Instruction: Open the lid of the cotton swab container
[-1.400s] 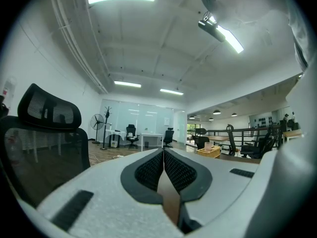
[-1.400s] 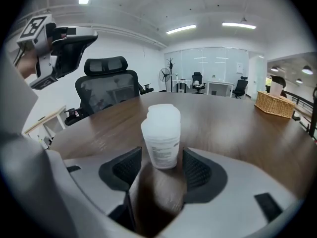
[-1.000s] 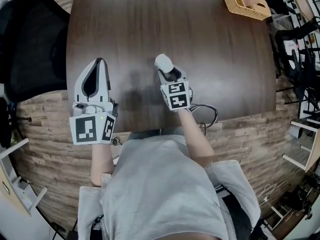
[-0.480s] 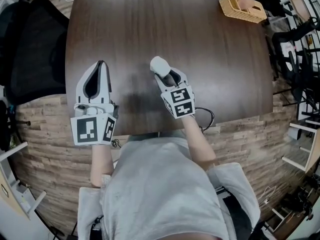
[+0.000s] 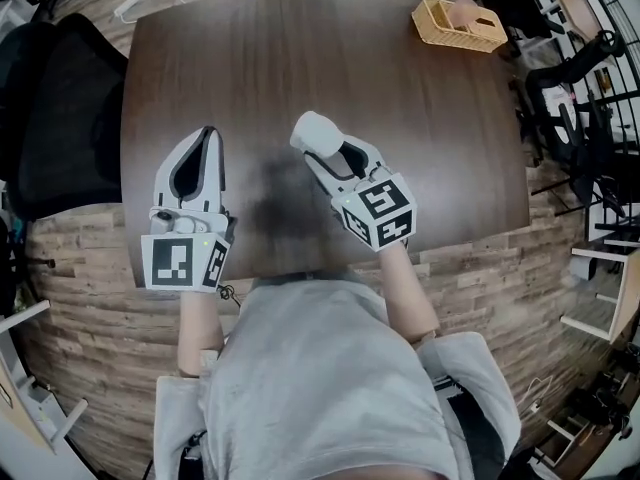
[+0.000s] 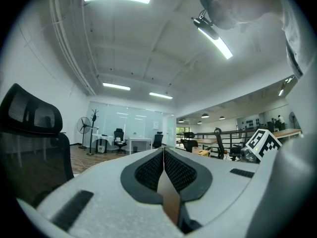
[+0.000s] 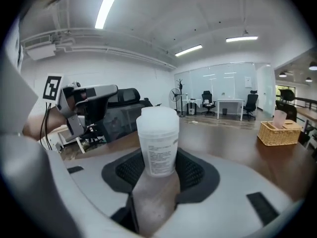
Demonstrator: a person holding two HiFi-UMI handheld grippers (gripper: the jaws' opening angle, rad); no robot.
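Near the middle of the head view, the right gripper (image 5: 330, 150) is gripping the white cotton swab container (image 7: 158, 145), its jaws standing wide and pressing the container's sides low down. The container's frosted lid (image 7: 158, 117) is sitting closed on top. The container is hanging above the dark wooden table (image 5: 420, 138). At the left of the frame, the left gripper (image 5: 207, 136) is hovering over the table edge with its jaws pressed fully together, carrying nothing. A wicker basket (image 5: 458, 23) is sitting at the table's upper right corner.
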